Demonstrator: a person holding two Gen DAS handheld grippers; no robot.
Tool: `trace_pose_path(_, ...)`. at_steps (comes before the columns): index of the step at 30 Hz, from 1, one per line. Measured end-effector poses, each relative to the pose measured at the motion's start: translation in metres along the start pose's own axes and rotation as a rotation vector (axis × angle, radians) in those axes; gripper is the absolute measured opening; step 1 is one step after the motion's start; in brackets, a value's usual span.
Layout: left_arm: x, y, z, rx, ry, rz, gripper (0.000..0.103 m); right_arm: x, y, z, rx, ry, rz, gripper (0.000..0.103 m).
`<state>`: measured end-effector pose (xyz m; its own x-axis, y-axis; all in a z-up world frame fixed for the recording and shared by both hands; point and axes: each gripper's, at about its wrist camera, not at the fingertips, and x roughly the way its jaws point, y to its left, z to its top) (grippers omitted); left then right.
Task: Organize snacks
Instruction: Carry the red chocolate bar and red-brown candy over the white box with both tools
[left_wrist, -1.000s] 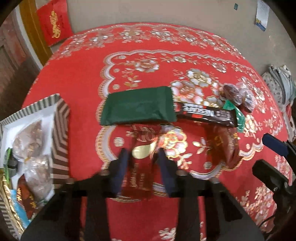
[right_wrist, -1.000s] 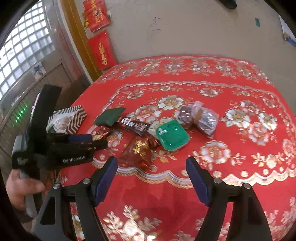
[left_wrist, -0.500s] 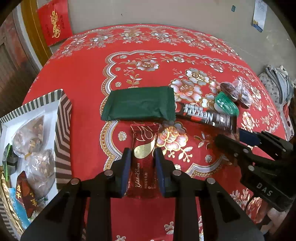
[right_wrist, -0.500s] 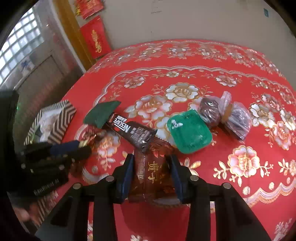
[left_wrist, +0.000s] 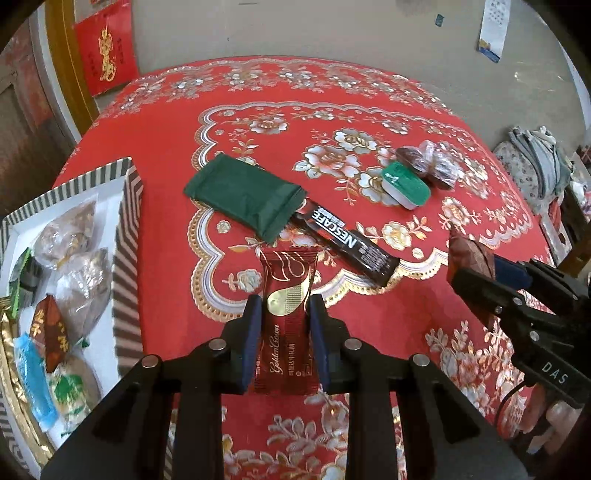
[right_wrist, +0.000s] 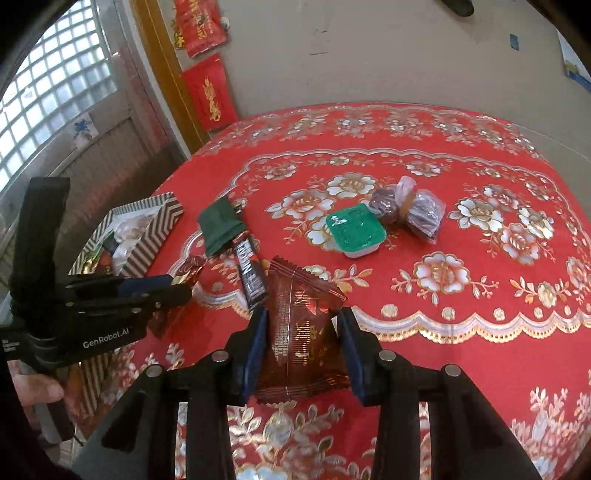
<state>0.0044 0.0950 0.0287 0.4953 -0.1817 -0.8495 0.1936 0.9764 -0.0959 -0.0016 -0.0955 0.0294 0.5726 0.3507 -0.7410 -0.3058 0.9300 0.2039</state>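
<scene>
- Left wrist view: left tool clamped on a dark red Golden Crown wafer packet, held above the counter.
- Right wrist view: right tool clamped on a brown snack pouch.
- Striped box at left holds snacks; Nescafe stick touches green packet.

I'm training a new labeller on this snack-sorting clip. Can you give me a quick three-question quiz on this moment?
1. True or false: the left hand-held gripper is shut on the dark red Golden Crown wafer.
2. What does the right hand-held gripper hold: A the Nescafe stick, B the brown snack packet, C the green-lidded cup?
3. Fill in: the dark green packet overlaps one end of the ____.

Key: 1 true; 2 B; 3 Nescafe stick.
</scene>
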Motion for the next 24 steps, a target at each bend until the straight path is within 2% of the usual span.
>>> trace_pose_path(10,-0.029,0.006,-0.012,-0.007,-0.084,0.051,0.023,-0.009,0.030,-0.002,-0.053,-0.020,0.020,0.039)
trace_pose_path(24,-0.065,0.044,-0.032,-0.077,-0.146,0.089,0.023,-0.005,0.085,0.003,-0.151,-0.021,0.068,0.039)
